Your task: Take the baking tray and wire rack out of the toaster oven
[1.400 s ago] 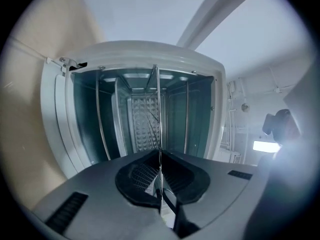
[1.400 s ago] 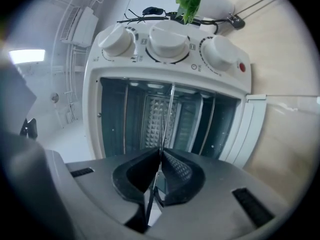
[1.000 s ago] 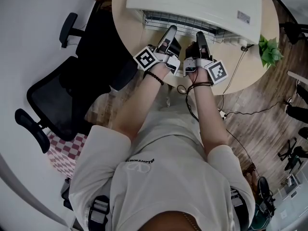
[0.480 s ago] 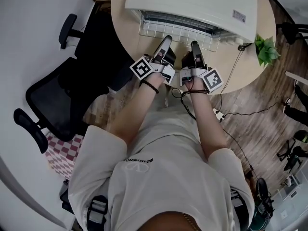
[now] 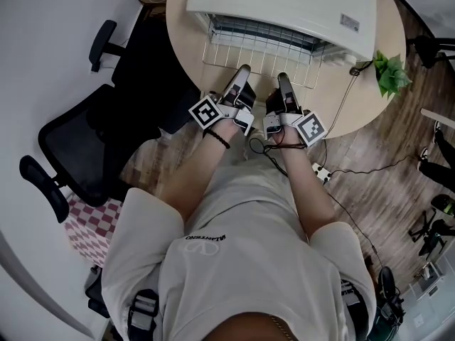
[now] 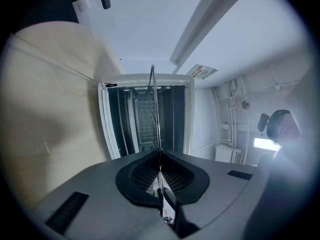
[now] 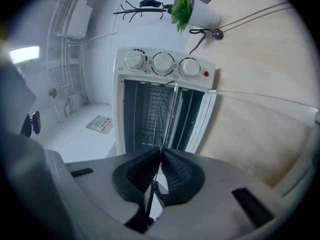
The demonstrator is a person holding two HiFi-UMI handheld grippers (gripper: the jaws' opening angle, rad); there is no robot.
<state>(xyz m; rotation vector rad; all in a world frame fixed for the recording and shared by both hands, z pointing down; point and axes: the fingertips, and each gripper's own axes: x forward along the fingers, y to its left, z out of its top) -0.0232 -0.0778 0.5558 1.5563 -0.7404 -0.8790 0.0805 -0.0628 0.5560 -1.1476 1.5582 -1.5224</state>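
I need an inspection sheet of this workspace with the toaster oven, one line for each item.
Surface: round beige table, bearing the white toaster oven.
Job's things: wire rack partly out of the oven's front; baking tray not seen.
Clutter: small potted plant at the table's edge.
Grippers: left claw and right claw, both shut on the rack's front wire.
Cables: power cord runs off the table toward a power strip on the floor.
Surroundings: black office chair, wooden floor.
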